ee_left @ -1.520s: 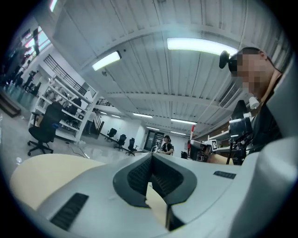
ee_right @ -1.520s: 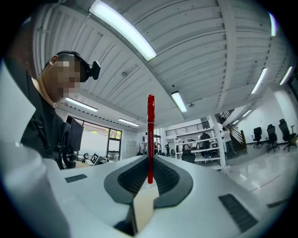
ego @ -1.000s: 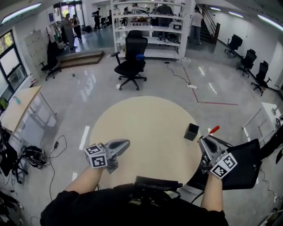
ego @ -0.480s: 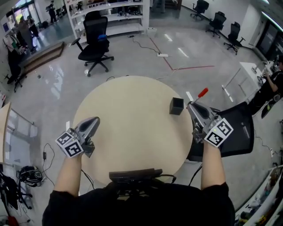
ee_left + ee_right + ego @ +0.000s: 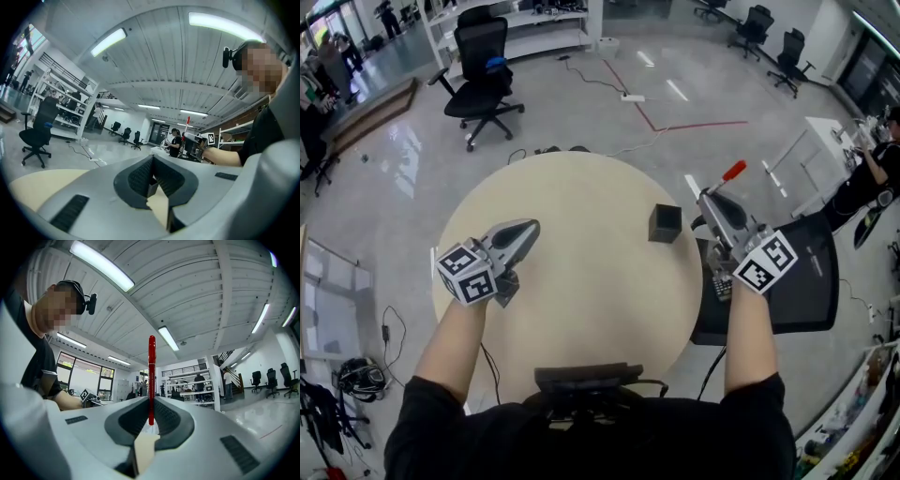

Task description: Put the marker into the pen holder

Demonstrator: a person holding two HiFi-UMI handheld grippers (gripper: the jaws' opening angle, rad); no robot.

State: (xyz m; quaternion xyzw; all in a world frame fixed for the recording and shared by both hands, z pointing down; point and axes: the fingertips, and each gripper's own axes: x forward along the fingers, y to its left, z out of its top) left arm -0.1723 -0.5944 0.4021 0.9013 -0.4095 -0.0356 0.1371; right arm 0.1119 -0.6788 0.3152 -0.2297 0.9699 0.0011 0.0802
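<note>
The red marker (image 5: pixel 730 172) sticks up and outward from my right gripper (image 5: pixel 709 198), which is shut on it, just past the right edge of the round table. In the right gripper view the marker (image 5: pixel 151 376) stands upright between the closed jaws. The black pen holder (image 5: pixel 664 223) is a small square box on the right part of the tabletop, a short way left of that gripper. My left gripper (image 5: pixel 529 229) hovers over the left part of the table, shut with nothing in it; the left gripper view shows its jaws together.
The round beige table (image 5: pixel 572 272) fills the middle. A black panel (image 5: pixel 802 286) lies beyond its right edge, under my right arm. A black office chair (image 5: pixel 481 66) stands on the glossy floor at the far side. Cables trail on the floor at the left.
The view has shifted so the table sits higher and closer. My left gripper moved up and right over the table. My right gripper stayed near the table's right edge with the marker.
</note>
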